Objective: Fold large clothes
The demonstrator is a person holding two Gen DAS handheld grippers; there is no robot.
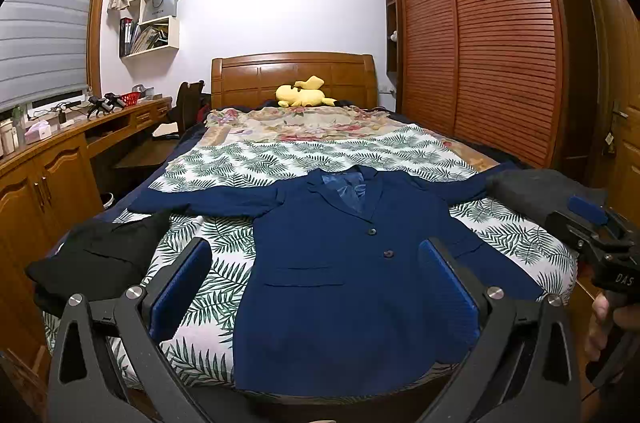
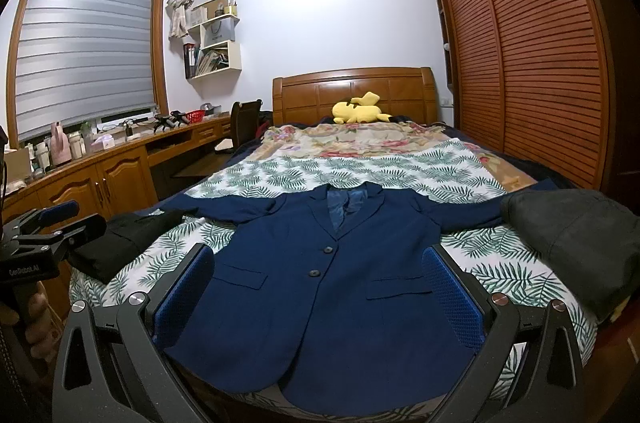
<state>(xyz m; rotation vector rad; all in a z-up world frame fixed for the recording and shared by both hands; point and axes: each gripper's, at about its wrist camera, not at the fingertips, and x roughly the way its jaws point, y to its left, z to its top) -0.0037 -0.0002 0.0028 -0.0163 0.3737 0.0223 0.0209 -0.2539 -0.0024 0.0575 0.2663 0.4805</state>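
Bedroom bed [image 1: 280, 159] bears a flat navy blazer [image 1: 344, 275]; both grippers' jaws gape wide, empty.

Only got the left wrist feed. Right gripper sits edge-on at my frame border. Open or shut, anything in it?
Observer: The right gripper is wide open with nothing between its fingers. It hangs over the blue jacket, which lies flat and buttoned on the bed.
Operator: The grey bundle next to that gripper is half hidden for me. Is it on the sleeve?
Observer: The dark grey folded garment shows whole in the right wrist view. The jacket's sleeve on that side runs behind it, so the cuff is out of sight and I cannot tell whether it is pinned.
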